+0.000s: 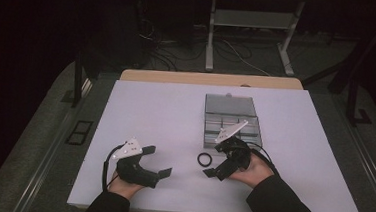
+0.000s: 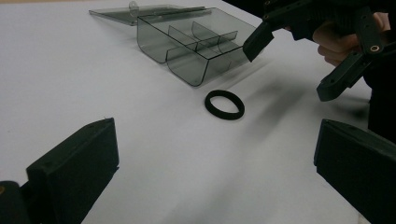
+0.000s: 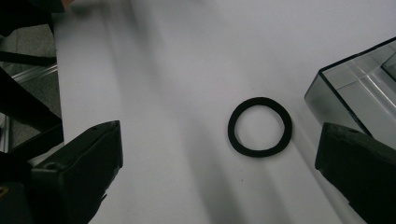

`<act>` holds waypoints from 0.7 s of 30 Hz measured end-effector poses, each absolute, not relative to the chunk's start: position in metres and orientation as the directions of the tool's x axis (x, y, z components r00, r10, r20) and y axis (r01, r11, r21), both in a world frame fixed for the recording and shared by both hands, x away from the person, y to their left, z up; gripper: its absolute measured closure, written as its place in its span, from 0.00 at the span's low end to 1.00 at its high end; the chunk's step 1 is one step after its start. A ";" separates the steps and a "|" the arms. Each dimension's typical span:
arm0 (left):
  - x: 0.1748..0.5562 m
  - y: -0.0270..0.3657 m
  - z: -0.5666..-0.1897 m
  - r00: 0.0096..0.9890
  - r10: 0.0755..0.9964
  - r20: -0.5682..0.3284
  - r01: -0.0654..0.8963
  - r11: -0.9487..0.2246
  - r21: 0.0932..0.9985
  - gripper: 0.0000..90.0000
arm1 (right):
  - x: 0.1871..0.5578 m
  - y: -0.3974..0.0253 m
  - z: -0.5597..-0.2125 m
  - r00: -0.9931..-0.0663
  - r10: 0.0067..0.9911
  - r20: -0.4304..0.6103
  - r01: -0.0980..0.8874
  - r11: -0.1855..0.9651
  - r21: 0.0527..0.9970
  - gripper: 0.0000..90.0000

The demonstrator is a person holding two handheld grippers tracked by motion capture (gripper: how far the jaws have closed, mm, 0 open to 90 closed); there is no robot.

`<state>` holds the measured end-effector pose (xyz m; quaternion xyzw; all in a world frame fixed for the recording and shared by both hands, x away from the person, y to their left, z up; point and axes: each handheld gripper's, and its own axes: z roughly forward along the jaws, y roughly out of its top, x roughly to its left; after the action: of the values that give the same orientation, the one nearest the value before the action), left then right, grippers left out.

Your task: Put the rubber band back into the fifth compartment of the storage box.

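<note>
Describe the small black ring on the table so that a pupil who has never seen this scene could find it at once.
Start at the white table and find the clear smoky plastic compartment box, lid open, right of centre. Just off its near left corner, on the person's side, lies the small black ring, flat on the table, near the right gripper. It is the one loose round thing there, touching nothing.

Counter (image 1: 175, 110): box (image 1: 232, 131) right of centre, its lid (image 1: 230, 105) lying open behind it. Ring (image 1: 204, 160) on the counter just before the box's near left corner. My right gripper (image 1: 217, 163) beside the ring, to its right; my left gripper (image 1: 158, 160) well apart to its left, near the front edge.
</note>
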<state>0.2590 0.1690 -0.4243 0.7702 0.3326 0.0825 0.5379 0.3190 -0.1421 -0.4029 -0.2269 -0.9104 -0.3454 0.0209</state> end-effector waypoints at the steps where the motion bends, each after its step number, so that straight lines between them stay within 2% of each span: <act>1: 0.259 0.169 -0.424 0.765 0.601 -0.232 0.425 -0.201 0.882 0.00 | 0.319 -0.141 -0.404 -0.894 0.401 0.201 0.433 0.657 0.617 0.01; 17: 0.259 0.169 -0.424 0.766 0.599 -0.233 0.426 -0.201 0.882 0.00 | 0.327 -0.125 -0.421 -0.904 0.368 0.219 0.424 0.698 0.578 0.01; 19: 0.259 0.169 -0.424 0.767 0.597 -0.234 0.426 -0.201 0.882 0.00 | 0.328 -0.124 -0.423 -0.911 0.347 0.221 0.409 0.703 0.582 0.11; 21: 0.259 0.169 -0.425 0.767 0.597 -0.234 0.425 -0.202 0.882 0.00 | 0.329 -0.124 -0.423 -0.914 0.337 0.226 0.404 0.702 0.586 0.15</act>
<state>0.2593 0.1689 -0.4245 0.7710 0.3316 0.0798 0.5378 0.3292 -0.1242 -0.4231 -0.2013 -0.9212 -0.3291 0.0508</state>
